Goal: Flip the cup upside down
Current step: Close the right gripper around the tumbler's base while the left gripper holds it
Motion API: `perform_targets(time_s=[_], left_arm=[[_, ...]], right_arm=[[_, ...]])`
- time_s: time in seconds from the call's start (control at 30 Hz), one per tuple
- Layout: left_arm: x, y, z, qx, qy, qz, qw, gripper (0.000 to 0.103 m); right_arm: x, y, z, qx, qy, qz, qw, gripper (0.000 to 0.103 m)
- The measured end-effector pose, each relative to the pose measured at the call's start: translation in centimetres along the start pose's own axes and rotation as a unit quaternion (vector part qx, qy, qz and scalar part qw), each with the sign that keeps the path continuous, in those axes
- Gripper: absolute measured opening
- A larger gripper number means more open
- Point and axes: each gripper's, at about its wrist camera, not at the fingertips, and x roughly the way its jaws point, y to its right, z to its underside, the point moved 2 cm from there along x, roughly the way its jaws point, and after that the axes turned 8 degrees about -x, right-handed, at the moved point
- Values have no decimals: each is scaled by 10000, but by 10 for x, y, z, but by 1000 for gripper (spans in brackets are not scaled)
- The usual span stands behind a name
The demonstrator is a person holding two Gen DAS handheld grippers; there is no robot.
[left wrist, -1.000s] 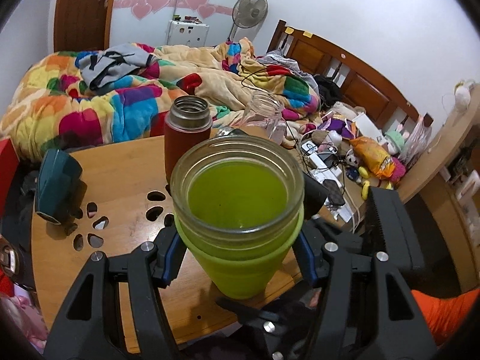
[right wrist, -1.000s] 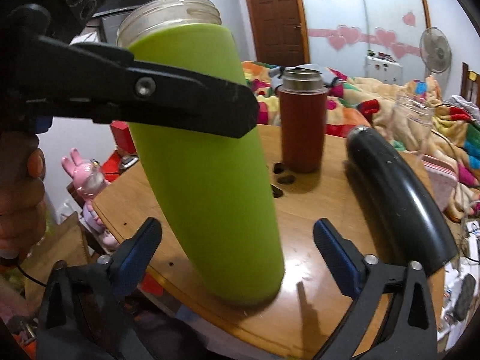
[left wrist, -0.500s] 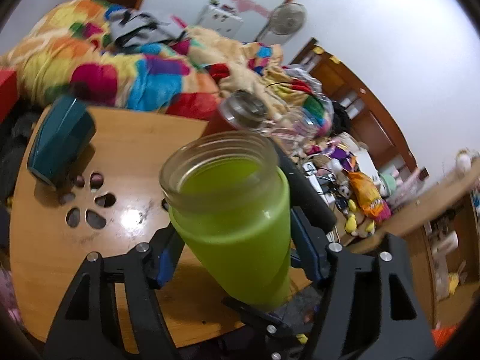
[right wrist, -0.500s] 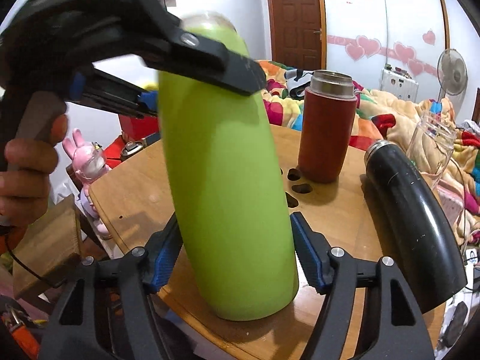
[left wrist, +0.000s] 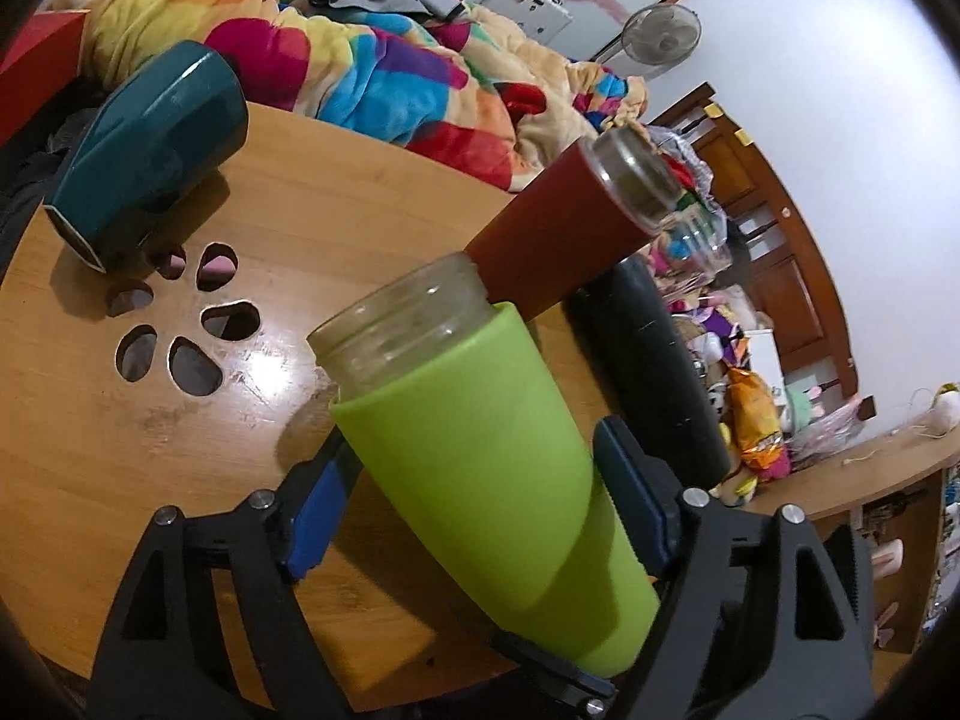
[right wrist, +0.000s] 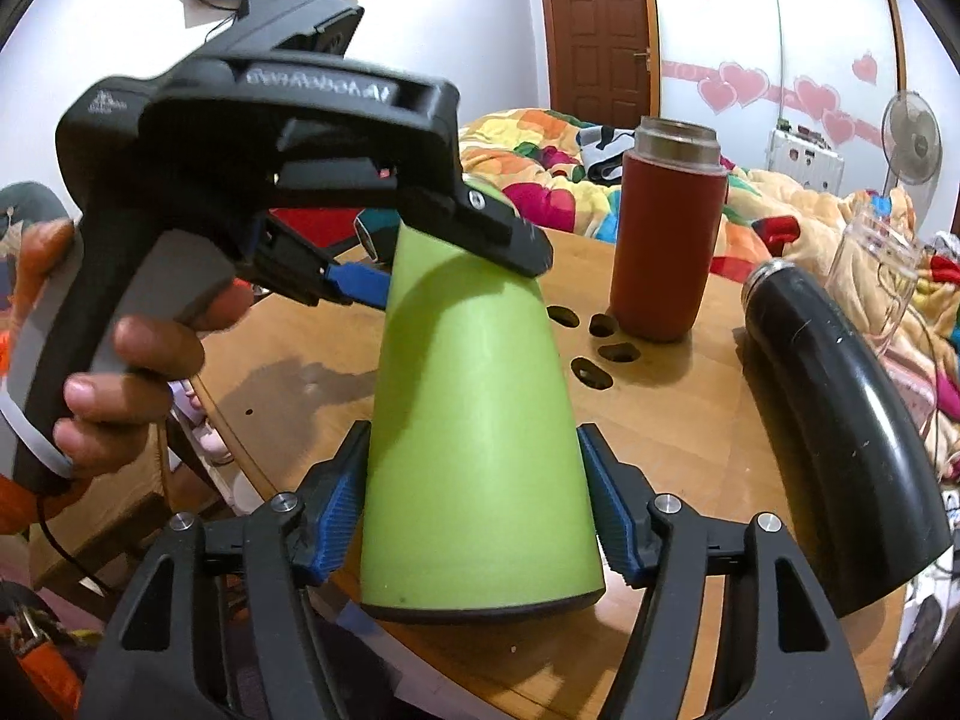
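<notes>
The cup is a tall glass cup in a lime green sleeve (left wrist: 492, 480) (right wrist: 474, 438). It is tilted, lifted off the round wooden table (left wrist: 120, 450) (right wrist: 678, 432). Its glass mouth (left wrist: 402, 318) points away and to the left in the left wrist view. My left gripper (left wrist: 468, 510) is shut on its upper part and also shows in the right wrist view (right wrist: 420, 252). My right gripper (right wrist: 474, 522) is shut on its lower part, near the base.
A dark red flask (left wrist: 564, 234) (right wrist: 666, 240) stands behind the cup. A black bottle (left wrist: 654, 372) (right wrist: 846, 420) lies at the right. A clear glass (right wrist: 876, 276) stands beyond it. A teal object (left wrist: 150, 144) lies at the table's far left. A bed with a coloured quilt (left wrist: 360, 54) lies behind.
The cup has left the table and tilted over. My right gripper has closed in on its lower part. My left gripper has rolled with the cup in it.
</notes>
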Motion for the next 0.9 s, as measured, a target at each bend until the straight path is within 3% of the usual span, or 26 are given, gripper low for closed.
perform_targets(time_s=[0.33, 0.6, 0.7, 0.8, 0.9], left_arm=[[10, -9, 0, -183, -6, -424, 9989, 84], [-7, 5, 5, 399, 429, -865, 9945, 87], [-21, 16, 14, 723, 807, -1214, 9867, 87], [-37, 38, 30, 1330, 1242, -1374, 9736, 87], [-38, 57, 44, 1918, 1346, -1460, 9611, 87]], right_arm=[[7, 2, 0, 54, -69, -78, 9999, 62], [5, 5, 1, 136, -55, -154, 9998, 62], [6, 7, 0, 234, -113, -207, 9994, 62], [5, 12, 3, 479, -116, -424, 9979, 62], [4, 13, 10, 550, -182, -372, 9976, 63]])
